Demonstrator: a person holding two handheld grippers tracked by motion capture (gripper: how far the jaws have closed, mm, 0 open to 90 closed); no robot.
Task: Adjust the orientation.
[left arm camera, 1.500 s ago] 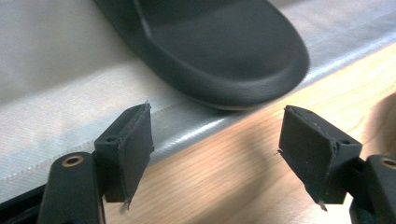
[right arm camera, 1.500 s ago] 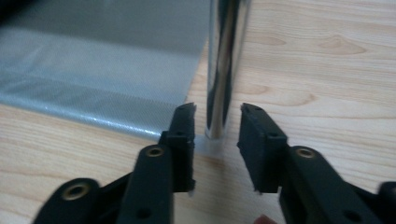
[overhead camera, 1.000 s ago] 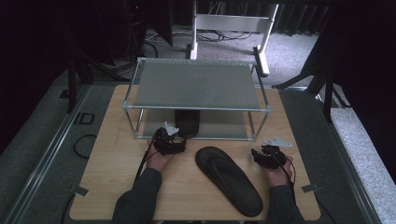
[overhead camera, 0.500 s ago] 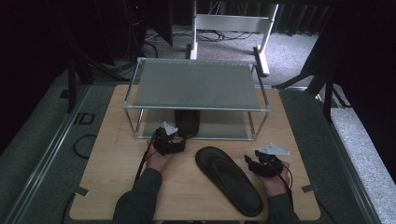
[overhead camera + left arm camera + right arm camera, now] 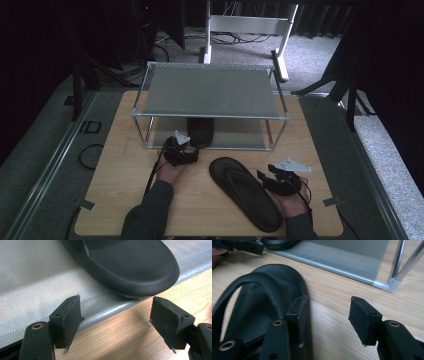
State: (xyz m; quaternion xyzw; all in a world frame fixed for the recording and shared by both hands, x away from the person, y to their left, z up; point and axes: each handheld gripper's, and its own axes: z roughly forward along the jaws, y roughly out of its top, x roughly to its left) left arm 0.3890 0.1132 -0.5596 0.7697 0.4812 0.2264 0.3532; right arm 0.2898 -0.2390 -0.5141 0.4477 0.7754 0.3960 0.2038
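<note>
Judging from how the pair lies, I put the job at about halfway: one black rubber flip-flop already rests on the lower shelf of the two-tier metal-framed rack, its rounded heel jutting a little over the shelf's front edge, while the second black flip-flop lies flat on the wooden desk, out toward the front right corner.

On the left, my left gripper sits just off the shelf's front edge, jaws wide apart and empty, the shelved sandal's heel just beyond them. That sole is pebbled, matte and thick-rimmed; the shelf under it is a fine grey mesh with a stitched-looking hem.

Rightward, the loose sandal shows a smooth strap arching over a dished footbed. My right gripper is at its right-hand rim, jaws about half open and just widening; one pad is at the sole's edge, the other over bare wood, nothing pinched. What is left, I reckon, is lifting this sandal onto the shelf beside its mate.
</note>
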